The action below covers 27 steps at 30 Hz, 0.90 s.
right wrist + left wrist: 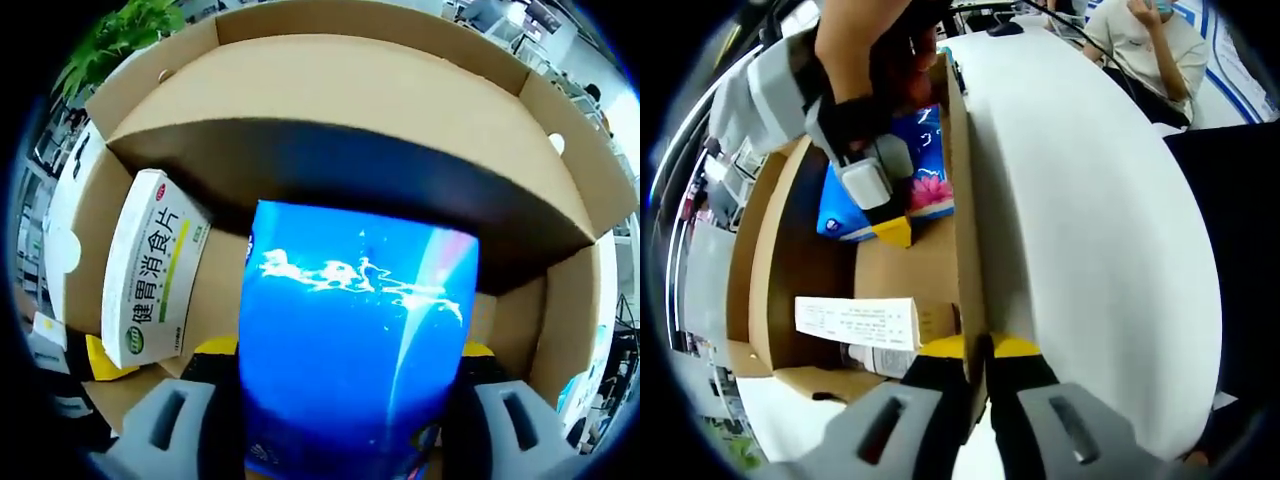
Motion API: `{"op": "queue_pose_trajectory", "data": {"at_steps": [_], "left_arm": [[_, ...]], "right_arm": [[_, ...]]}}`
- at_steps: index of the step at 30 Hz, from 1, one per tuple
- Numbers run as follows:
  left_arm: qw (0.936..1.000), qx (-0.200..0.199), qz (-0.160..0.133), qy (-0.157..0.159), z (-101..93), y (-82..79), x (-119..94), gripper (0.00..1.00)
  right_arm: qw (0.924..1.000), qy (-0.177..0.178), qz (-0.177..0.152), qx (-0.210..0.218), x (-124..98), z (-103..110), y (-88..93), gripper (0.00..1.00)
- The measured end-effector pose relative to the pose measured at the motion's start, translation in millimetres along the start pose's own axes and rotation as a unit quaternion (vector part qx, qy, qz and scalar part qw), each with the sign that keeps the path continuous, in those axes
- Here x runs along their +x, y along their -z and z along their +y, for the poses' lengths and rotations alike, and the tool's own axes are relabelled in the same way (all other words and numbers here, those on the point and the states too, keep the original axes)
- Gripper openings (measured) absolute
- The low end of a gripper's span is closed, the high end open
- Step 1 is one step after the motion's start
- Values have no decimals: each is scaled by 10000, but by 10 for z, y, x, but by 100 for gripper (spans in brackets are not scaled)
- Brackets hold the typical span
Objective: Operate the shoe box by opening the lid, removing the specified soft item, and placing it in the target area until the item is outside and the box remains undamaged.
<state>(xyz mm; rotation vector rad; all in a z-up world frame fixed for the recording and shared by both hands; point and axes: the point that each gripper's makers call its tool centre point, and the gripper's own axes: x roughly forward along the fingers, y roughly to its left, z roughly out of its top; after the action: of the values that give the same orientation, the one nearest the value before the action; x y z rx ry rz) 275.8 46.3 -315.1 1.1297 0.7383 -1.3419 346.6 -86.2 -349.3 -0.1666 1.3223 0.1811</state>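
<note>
An office: a seated person (1145, 45) beyond the white desk's (1090, 220) far edge, potted plant (135, 30) nearby.

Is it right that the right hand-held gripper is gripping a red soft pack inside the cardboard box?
Not quite: the pack is blue, not red. The right gripper view shows the right hand-held gripper closed on it inside the cardboard box.

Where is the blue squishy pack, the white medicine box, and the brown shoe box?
blue soft pack (350, 340), right gripper view, middle of its shiny blue front.
white medicine box (150, 270), right gripper view, its printed face with green characters.
shoe box (965, 200), left gripper view, its cardboard side wall.
</note>
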Motion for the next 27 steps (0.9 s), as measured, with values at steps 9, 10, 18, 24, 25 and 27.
{"op": "queue_pose_trajectory", "data": {"at_steps": [9, 10, 18, 24, 25, 27], "left_arm": [[10000, 4, -5, 7, 9, 2, 5, 5], [10000, 3, -7, 8, 8, 3, 5, 5], [10000, -34, -15, -9, -4, 8, 4, 5], [10000, -35, -14, -9, -22, 14, 4, 5], [10000, -31, -18, -5, -26, 16, 2, 5], [10000, -33, -23, 3, -32, 18, 2, 5]], "right_arm": [[9998, -166, -75, 29, -126, 50, -86, 77], [9997, -224, -88, -11, -150, 86, -89, 77], [9988, -375, -234, -188, -444, 143, -214, 77], [9974, -528, -388, -304, -606, 187, -248, 76], [9969, -531, -427, -383, -633, 200, -253, 76], [9958, -612, -486, -475, -686, 253, -227, 76]]}}
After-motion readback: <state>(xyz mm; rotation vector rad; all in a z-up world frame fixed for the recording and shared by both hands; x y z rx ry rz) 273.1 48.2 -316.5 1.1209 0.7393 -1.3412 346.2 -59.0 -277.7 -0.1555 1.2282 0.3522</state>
